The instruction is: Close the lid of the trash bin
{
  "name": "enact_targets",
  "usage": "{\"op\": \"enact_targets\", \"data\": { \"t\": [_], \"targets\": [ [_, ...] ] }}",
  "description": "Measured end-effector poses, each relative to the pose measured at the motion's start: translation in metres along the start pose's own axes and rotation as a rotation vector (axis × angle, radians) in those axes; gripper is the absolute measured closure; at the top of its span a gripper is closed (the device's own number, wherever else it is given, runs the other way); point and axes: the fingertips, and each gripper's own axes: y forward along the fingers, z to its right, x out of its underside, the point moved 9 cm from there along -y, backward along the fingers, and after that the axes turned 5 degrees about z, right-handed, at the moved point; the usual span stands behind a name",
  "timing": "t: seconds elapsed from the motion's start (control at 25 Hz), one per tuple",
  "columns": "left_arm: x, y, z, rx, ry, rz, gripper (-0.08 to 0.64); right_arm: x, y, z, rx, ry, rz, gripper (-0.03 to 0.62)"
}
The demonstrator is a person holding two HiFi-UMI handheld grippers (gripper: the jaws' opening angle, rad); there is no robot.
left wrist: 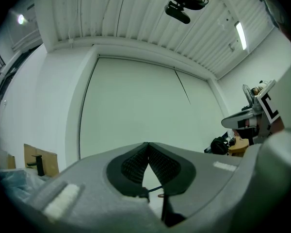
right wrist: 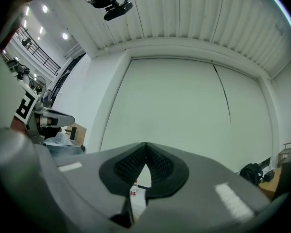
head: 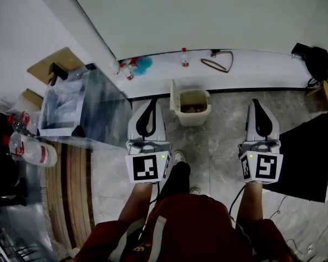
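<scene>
Closure was judged not yet started. The trash bin (head: 192, 109) stood on the floor by the wall, its lid (head: 174, 95) upright and open. The left tongs (head: 150, 103) and right tongs (head: 255, 103) were pressed together, empty, flanking the bin without touching it.

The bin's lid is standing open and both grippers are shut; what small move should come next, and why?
Probably ease the left gripper forward to the lid's outer face. The lid stands upright on the bin's left side, nearest that gripper, whose shut fingers could then tip it over. The right gripper is farther off.
</scene>
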Motion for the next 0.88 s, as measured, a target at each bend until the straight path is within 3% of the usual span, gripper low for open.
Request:
{"op": "enact_targets", "data": {
  "t": [0.4, 0.88],
  "targets": [
    [0.040, 0.092, -0.070, -0.014, -0.024, -0.027, 0.555, 0.025, 0.127, -0.021, -0.030, -0.004, -0.027, 0.592],
    [0.091, 0.155, -0.141, -0.047, -0.072, -0.083, 0.555, 0.052, 0.233, -0.055, -0.079, -0.023, -0.071, 0.592]
  ]
}}
